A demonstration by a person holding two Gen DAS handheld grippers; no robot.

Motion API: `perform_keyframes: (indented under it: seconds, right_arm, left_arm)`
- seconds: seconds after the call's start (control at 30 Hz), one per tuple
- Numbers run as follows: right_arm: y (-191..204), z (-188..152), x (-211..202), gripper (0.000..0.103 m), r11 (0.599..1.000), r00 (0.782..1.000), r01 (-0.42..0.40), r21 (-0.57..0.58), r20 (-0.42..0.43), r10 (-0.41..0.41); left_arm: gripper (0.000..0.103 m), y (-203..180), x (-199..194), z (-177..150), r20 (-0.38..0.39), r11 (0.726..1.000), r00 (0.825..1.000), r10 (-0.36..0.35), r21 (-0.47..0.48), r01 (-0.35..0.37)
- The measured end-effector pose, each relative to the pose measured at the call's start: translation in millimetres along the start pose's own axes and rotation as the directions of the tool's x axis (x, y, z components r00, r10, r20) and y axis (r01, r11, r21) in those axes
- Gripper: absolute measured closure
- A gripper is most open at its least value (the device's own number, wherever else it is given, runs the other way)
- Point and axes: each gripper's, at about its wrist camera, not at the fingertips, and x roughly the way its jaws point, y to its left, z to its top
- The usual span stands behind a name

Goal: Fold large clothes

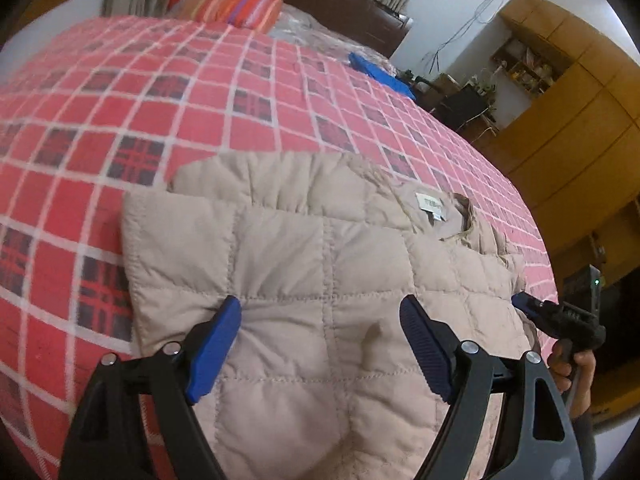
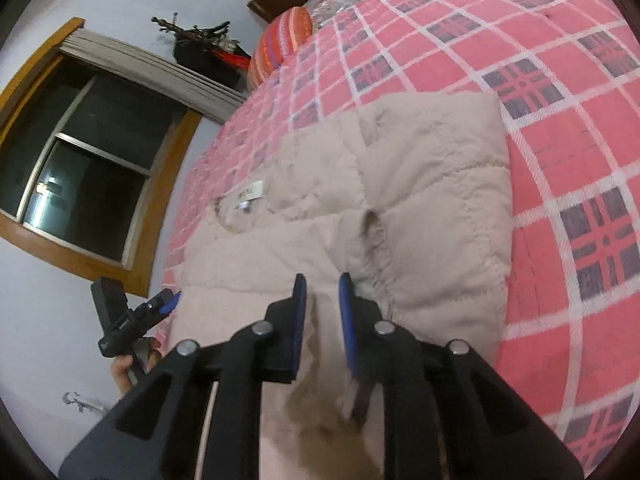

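The left gripper hovers over the near part of a beige quilted jacket, its two blue fingers spread wide with puffed fabric showing between them and nothing pinched; the left pad seems to press into the cloth, where creases gather around its tip. The right gripper has its blue fingers drawn close together with only a narrow gap, hanging over the jacket's near edge; whether a fold of cloth is caught between them cannot be told. From the left wrist view, the right gripper appears at the far right edge of the jacket, held by a hand, its blue tip touching or just beside the garment's side. From the right wrist view, the left gripper shows at the jacket's opposite side, also held by a hand. The jacket lies partly folded on a bed covered with a red plaid blanket, with a white label showing at the collar. Farther off, a striped orange pillow sits at the head of the bed, near a blue object on clear plastic. A dark window with a wooden frame stands beside the bed, and wooden cabinets line the other wall.
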Motion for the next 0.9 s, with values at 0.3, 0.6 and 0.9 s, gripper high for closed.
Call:
perform_keyframes:
  seconds: [0.3,0.6,0.9]
  right_arm:
    - [-7,-20,-12,0.084,0.999,0.999,-0.006,-0.034,-0.046,0.004]
    - [5,-38,-33,0.081,0.996,0.999,-0.033,-0.077,-0.023,0.031]
    - [21,-105,-93,0.048,0.982,0.999,0.007,-0.189,-0.041,-0.015]
  left_arm:
    - [0.019,25,-16,-46,-0.029,0.983,0.983,-0.179,-0.047,0.178]
    - [0.019,4,-39,-71,-0.032,0.986,0.987,-0.155,0.063,0.157]
    - [0.012,-9,-111,-131,-0.067,0.989,0.993,-0.097,0.110,0.104]
